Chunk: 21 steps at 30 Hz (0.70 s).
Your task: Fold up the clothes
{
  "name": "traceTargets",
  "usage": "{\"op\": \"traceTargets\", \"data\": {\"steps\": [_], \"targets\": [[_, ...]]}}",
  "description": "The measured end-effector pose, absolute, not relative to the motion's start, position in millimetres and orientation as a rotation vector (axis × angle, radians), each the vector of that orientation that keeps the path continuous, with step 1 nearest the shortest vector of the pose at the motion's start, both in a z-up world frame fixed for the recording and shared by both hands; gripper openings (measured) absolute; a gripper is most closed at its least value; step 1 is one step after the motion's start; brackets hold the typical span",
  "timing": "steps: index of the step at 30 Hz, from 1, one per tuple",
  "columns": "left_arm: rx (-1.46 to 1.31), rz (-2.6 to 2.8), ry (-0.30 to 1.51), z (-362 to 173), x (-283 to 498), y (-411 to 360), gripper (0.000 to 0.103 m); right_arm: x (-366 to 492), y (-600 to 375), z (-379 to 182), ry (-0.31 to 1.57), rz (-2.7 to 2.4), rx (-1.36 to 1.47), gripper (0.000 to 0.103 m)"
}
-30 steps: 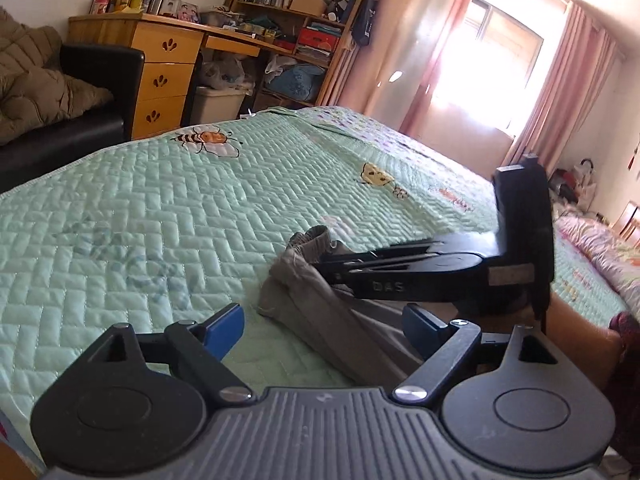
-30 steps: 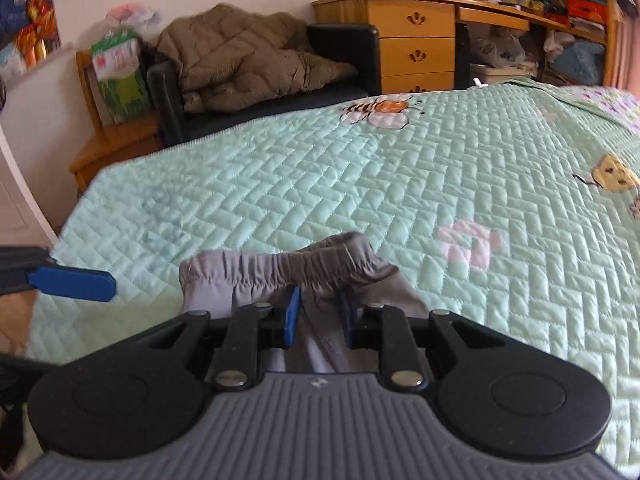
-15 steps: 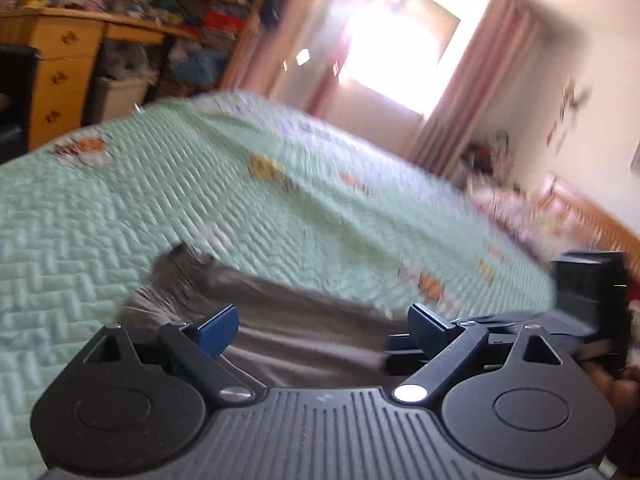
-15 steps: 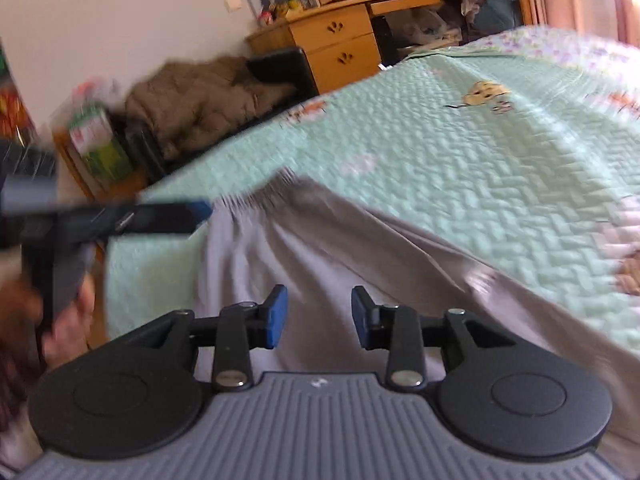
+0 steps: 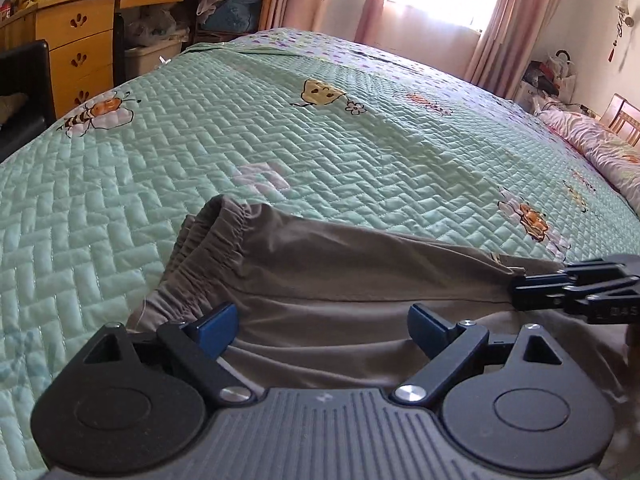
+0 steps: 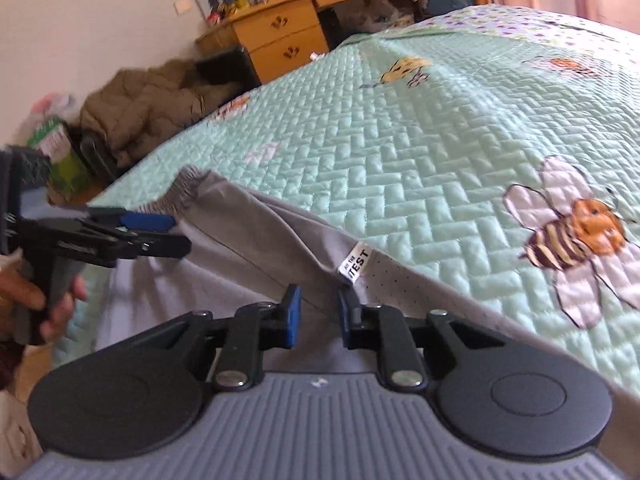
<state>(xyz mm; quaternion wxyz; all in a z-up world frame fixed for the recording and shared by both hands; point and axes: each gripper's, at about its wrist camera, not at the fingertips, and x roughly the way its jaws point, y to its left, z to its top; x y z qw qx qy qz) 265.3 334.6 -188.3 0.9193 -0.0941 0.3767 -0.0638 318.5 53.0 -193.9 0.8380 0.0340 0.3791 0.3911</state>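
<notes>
Grey trousers [image 5: 340, 276] lie stretched along the near edge of a green quilted bed [image 5: 280, 140]. Their elastic waistband [image 5: 216, 248] is at the left. My left gripper [image 5: 320, 324] hovers open just over the cloth beside the waistband, nothing between its pads. In the right wrist view this left gripper [image 6: 168, 234] comes in from the left, held by a hand [image 6: 52, 304]. My right gripper [image 6: 320, 316] is closing on a fold of the trousers [image 6: 240, 240] just below a white label [image 6: 354, 266]. From the left wrist view the right gripper [image 5: 516, 292] pulls the cloth taut.
A wooden desk with drawers [image 5: 76, 52] and cluttered shelves stand beyond the bed's far left. A black sofa carrying a brown jacket [image 6: 152, 104] sits by the wall. Pink bedding [image 5: 592, 144] lies at the far right, with pink curtains [image 5: 492, 20] behind.
The trousers went from a bunched heap to a long stretched strip. My right gripper let go of the waistband, slid right along the cloth and closed near the label. The left gripper stayed open.
</notes>
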Motion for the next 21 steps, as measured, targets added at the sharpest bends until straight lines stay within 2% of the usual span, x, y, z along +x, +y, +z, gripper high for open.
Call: {"op": "traceTargets", "data": {"steps": [5, 8, 21], "targets": [[-0.273, -0.213, 0.738, -170.5, 251.2, 335.9, 0.092, 298.1, 23.0, -176.2, 0.720, 0.790, 0.073, 0.026], [-0.236, -0.252, 0.716, -160.9, 252.5, 323.5, 0.094, 297.9, 15.3, -173.2, 0.676, 0.714, -0.046, 0.035], [-0.085, -0.173, 0.835, -187.4, 314.9, 303.5, 0.094, 326.0, 44.3, -199.1, 0.649, 0.731, -0.343, 0.036]]}}
